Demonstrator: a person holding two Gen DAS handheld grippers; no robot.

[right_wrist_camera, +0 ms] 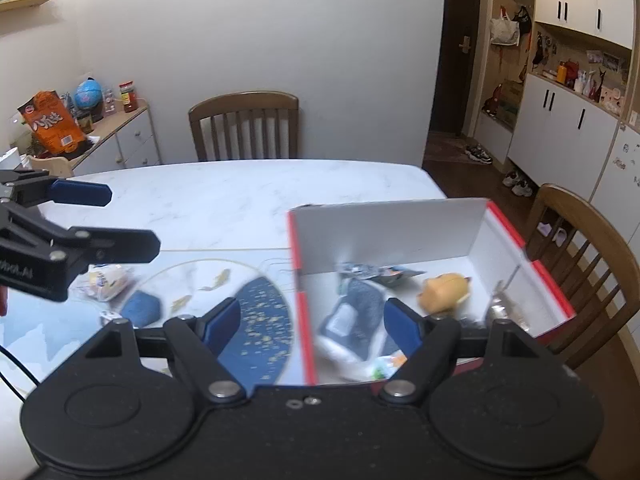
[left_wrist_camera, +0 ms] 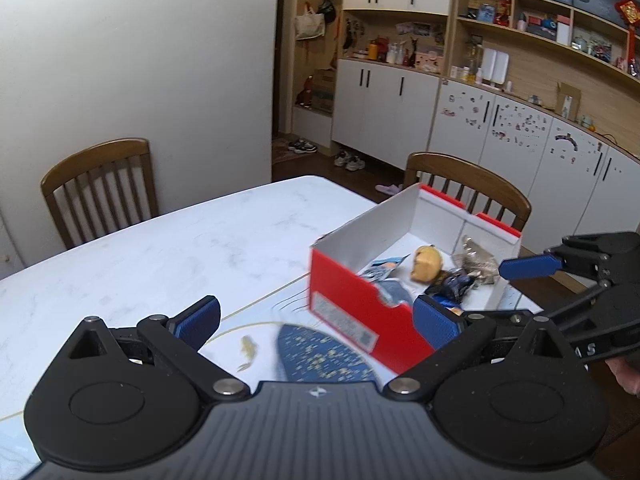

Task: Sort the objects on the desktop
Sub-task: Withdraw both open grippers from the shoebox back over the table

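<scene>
above, both tongs, left (left_wrist_camera: 316,322) and right (right_wrist_camera: 312,320), released and empty; red box (right_wrist_camera: 532,276) holds toy (right_wrist_camera: 444,292) on desk (right_wrist_camera: 224,196).

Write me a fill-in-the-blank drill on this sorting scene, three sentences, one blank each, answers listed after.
1. The box on the table is white inside and ____ outside.
2. The tan plush toy lies ____ the box.
3. The pale snack packet lies outside the box on the ____ mat, below the left gripper.

Missing words: red; inside; blue
</scene>
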